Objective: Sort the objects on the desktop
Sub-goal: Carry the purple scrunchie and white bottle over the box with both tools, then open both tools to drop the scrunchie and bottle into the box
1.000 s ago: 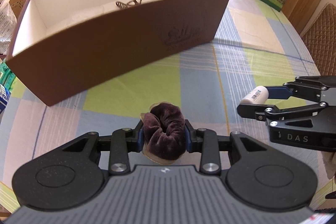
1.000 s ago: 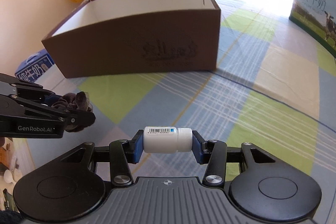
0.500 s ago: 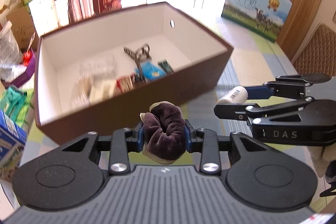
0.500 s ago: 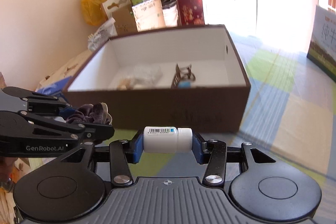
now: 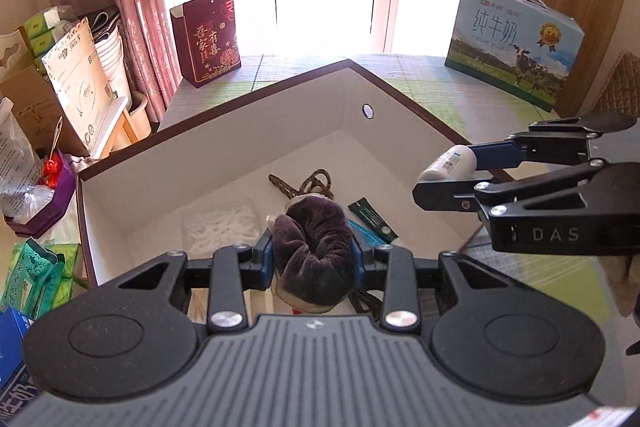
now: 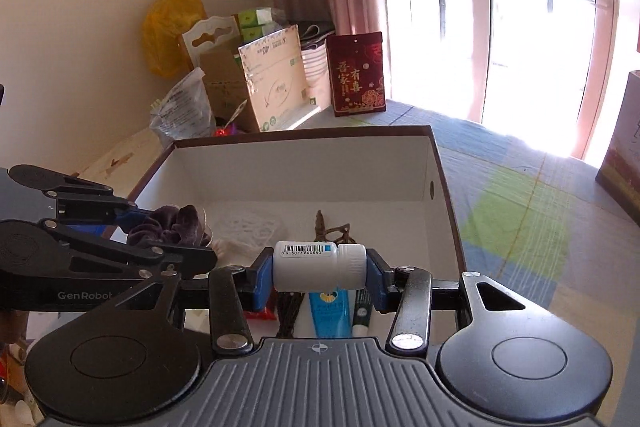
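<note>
Left tool (image 5: 313, 255): closed on a dark purple velvet scrunchie (image 5: 314, 247), blue pads pressing both its sides; it hangs over the open box.
Right tool (image 6: 320, 277): closed on a small white bottle (image 6: 319, 265) lying crosswise between its blue pads, barcode label facing up, ribbed cap toward the right pad; it also hangs over the box, at the near right corner.
Two tools together: side by side and apart; each shows in the other's camera, the left one (image 6: 120, 251) with the scrunchie (image 6: 170, 225), the right one (image 5: 520, 187) with the bottle (image 5: 450, 163).
Box (image 5: 224, 163): brown outside, white inside, open-topped, standing on the surface (image 6: 516, 223), which is covered by a blue, green and cream checked cloth.
Inside the box: a clear pack of cotton swabs (image 5: 220, 223), a brown patterned hair clip (image 5: 308, 183), a blue tube (image 6: 330, 311), a dark green tube (image 5: 372, 219).
Beyond the box: a red gift bag (image 5: 208, 39) and a milk carton case (image 5: 514, 43) on the surface.
</note>
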### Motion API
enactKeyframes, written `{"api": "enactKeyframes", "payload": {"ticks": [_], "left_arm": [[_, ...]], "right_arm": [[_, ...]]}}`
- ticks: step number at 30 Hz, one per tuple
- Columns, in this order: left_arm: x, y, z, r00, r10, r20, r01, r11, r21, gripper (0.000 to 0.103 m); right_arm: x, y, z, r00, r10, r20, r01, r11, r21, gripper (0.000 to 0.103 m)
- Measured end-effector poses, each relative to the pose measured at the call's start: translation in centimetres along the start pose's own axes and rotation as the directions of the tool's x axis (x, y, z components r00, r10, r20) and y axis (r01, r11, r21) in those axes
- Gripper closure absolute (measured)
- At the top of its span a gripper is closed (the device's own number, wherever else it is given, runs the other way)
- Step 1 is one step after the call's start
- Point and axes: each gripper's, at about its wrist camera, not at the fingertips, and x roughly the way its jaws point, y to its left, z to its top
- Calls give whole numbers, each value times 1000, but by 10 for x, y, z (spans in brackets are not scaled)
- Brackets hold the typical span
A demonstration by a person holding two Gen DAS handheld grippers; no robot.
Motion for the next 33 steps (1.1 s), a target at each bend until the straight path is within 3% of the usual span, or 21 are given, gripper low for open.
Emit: {"api": "enactKeyframes", "payload": {"ticks": [11,25,31,33], "left_arm": [[69,34,18,991,-50,-123,46,998,-36,72],[127,32,21,974,-73,-214,67,997,-35,70],[134,32,19,973,-65,-223,59,998,-33,59],[131,33,19,975,-54,-215,49,998,-32,47]], "right_arm": [[75,-15,13,978,-69,-196,68,998,-11,59],[101,-29,5,957,-94,-273,90,996,-29,59],[99,-27,3,956,-91,-278,82,996,-42,59],[99,-27,2,956,-88,-279,79,996,-44,59]]}}
